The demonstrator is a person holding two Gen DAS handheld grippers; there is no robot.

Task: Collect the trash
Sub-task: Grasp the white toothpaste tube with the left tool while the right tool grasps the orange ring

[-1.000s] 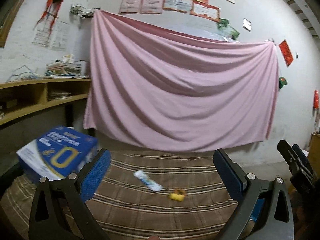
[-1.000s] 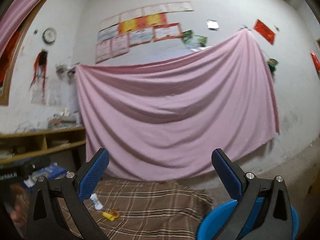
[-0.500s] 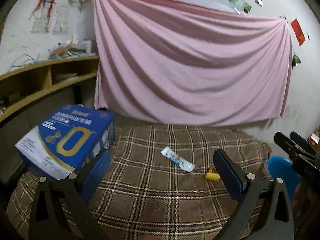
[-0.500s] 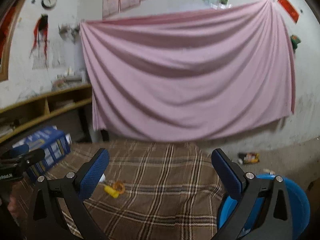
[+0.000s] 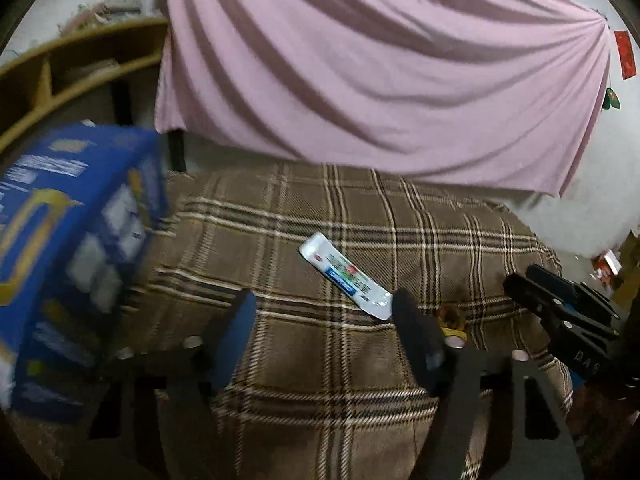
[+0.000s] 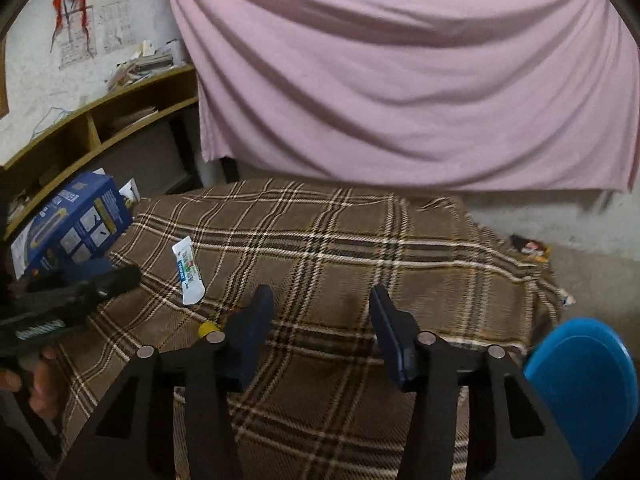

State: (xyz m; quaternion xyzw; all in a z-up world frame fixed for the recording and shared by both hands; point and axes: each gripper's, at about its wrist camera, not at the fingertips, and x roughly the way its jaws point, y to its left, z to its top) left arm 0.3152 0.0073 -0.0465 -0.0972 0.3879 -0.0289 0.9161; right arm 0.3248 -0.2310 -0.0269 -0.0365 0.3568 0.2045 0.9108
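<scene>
1. Brown plaid blanket covers the table; both grippers have dipped toward it since a moment ago.
2. Left gripper and right gripper hover with jaws apart, empty.
3. At the left gripper's one o'clock lies the flat white printed wrapper; the small yellow scrap sits beside it.
4. Blue plastic bin waits at four o'clock, so pickup looks imminent.
5. Farthest back hangs a pink sheet.

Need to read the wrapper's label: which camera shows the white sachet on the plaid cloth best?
Left wrist: the flat white sachet lies central, large, print visible. Right wrist shows it smaller, off left, foreshortened.
</scene>
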